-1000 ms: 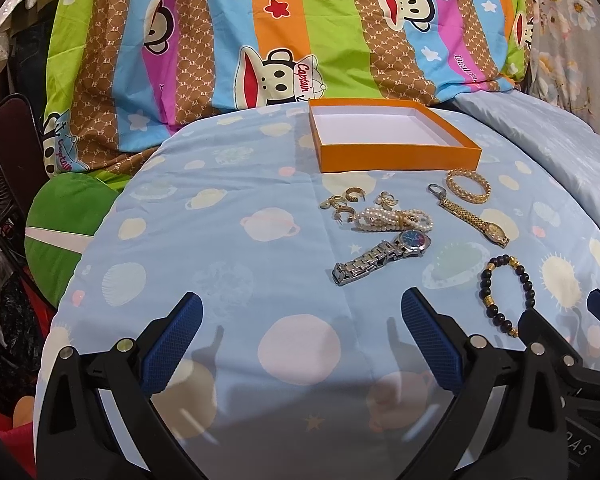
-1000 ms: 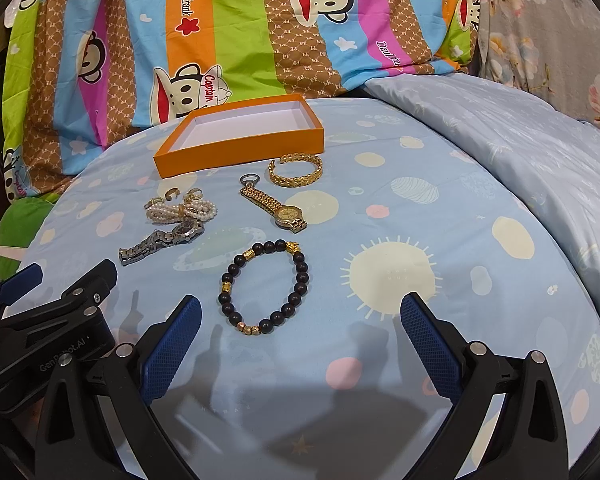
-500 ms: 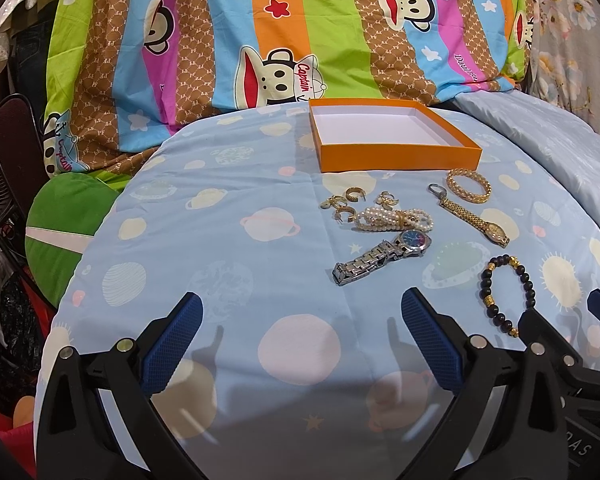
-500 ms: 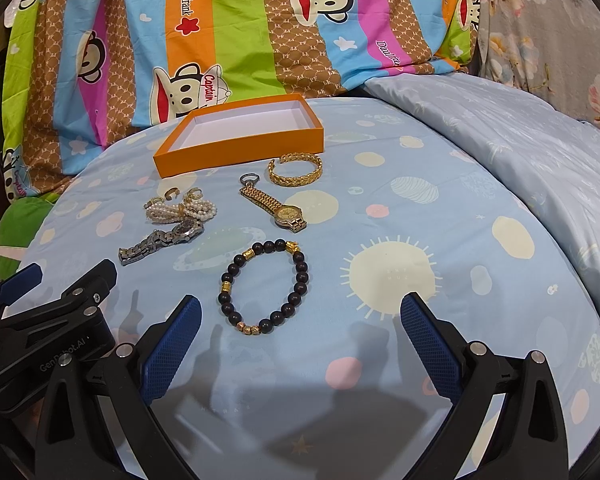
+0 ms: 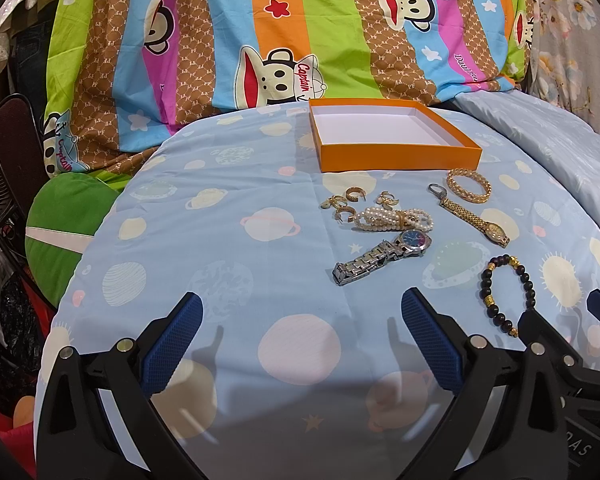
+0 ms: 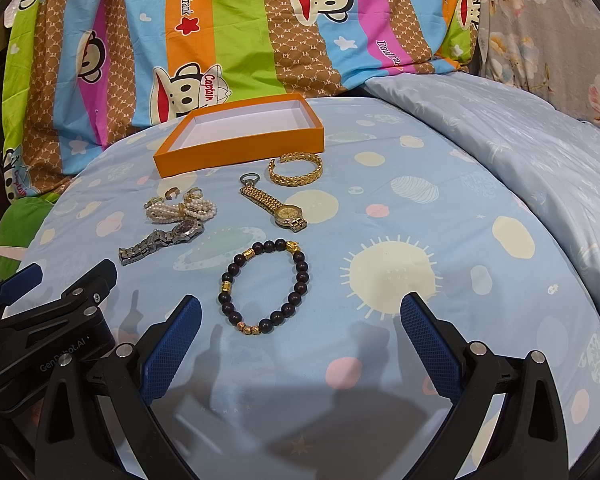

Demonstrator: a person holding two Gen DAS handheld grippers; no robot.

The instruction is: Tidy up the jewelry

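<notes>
An empty orange box point(image 5: 396, 156) point(image 6: 240, 148) with a white inside lies at the back of the blue bedspread. In front of it lie gold earrings point(image 5: 342, 206), a pearl bracelet point(image 5: 392, 218) point(image 6: 180, 210), a silver watch point(image 5: 382, 256) point(image 6: 160, 238), a gold watch point(image 5: 474, 218) point(image 6: 276, 204), a gold bangle point(image 5: 469, 186) point(image 6: 296, 168) and a black bead bracelet point(image 5: 508, 294) point(image 6: 266, 286). My left gripper point(image 5: 300, 344) is open and empty, short of the silver watch. My right gripper point(image 6: 300, 344) is open and empty, just short of the bead bracelet.
A striped cartoon-monkey quilt point(image 5: 300, 32) rises behind the box. A green cushion point(image 5: 64, 232) and a dark chair point(image 5: 12, 152) are off the bed's left edge. A pale blue duvet point(image 6: 520, 152) bulges at the right. The left gripper's body point(image 6: 40, 328) shows beside my right one.
</notes>
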